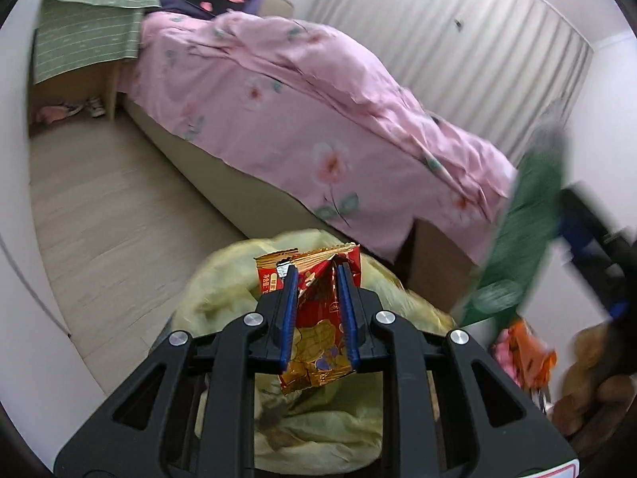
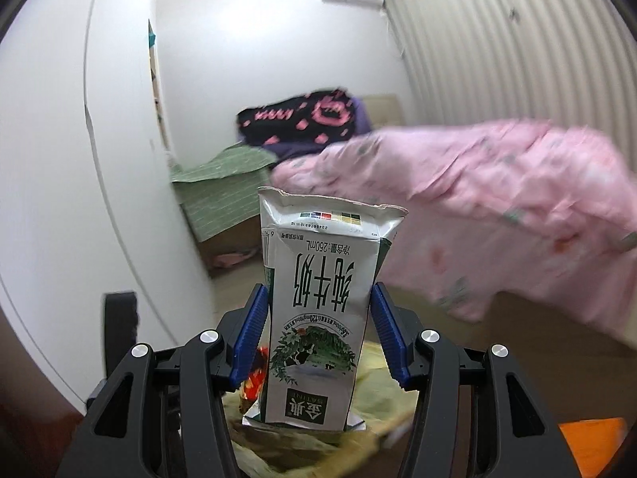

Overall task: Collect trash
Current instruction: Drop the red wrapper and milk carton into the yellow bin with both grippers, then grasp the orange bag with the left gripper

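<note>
My left gripper (image 1: 317, 275) is shut on a red and gold snack wrapper (image 1: 318, 342) and holds it over the open yellow trash bag (image 1: 223, 290). My right gripper (image 2: 316, 294) is shut on a flattened white and green milk carton (image 2: 314, 310), held upside down above the same yellow bag (image 2: 378, 366). In the left wrist view the carton shows as a green blur (image 1: 513, 247) at the right, with the right gripper's dark body behind it.
A bed with a pink floral quilt (image 1: 310, 111) fills the middle. A nightstand under a green cloth (image 1: 83, 36) stands at the far left, with shoes (image 1: 93, 105) below. Orange and pink wrappers (image 1: 525, 350) and a brown plush toy (image 1: 589, 386) lie at the right. A white wardrobe (image 2: 59, 159) stands left.
</note>
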